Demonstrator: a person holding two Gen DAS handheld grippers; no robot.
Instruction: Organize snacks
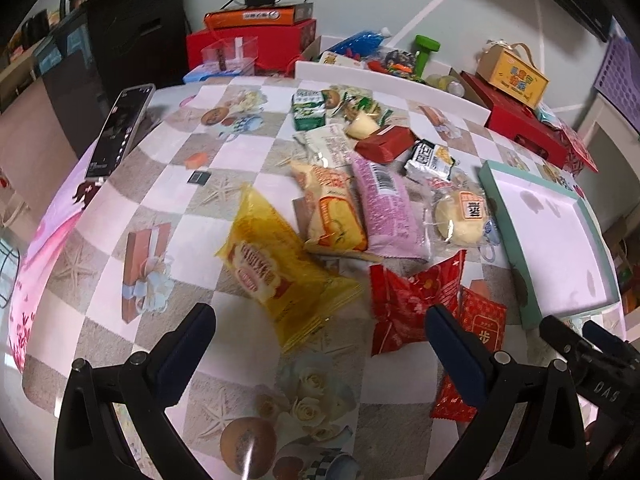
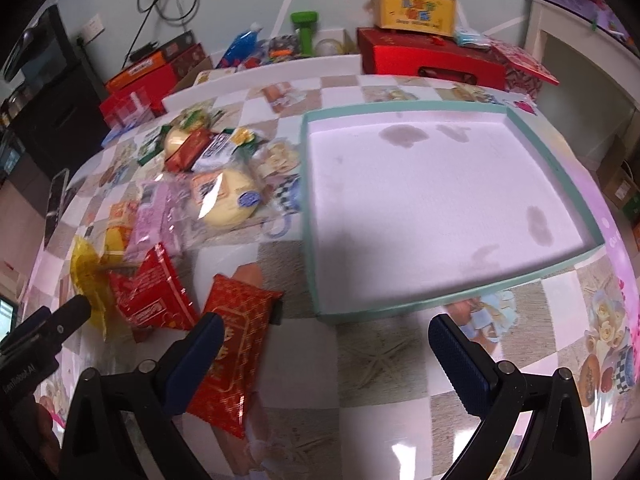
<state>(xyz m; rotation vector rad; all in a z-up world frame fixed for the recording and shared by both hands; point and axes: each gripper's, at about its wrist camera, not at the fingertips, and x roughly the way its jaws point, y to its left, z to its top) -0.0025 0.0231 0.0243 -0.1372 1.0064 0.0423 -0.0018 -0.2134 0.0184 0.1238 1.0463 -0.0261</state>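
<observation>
Both tongs (image 1: 320, 328) (image 2: 326, 338) gape; teal tray (image 2: 400, 310) holds no snacks

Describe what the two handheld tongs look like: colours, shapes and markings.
Both match. The left tongs and right tongs each have two black plastic arms fixed with round silver bolts, ending in dark navy textured pads. Seen from the side, each body is black with pale printed lettering, too distorted to read. No cables or sleeves show.

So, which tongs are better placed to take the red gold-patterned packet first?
Probably the right tongs: open, with the red gold-patterned packet at their left finger and the tray just ahead. The left tongs face the yellow packet.
</observation>
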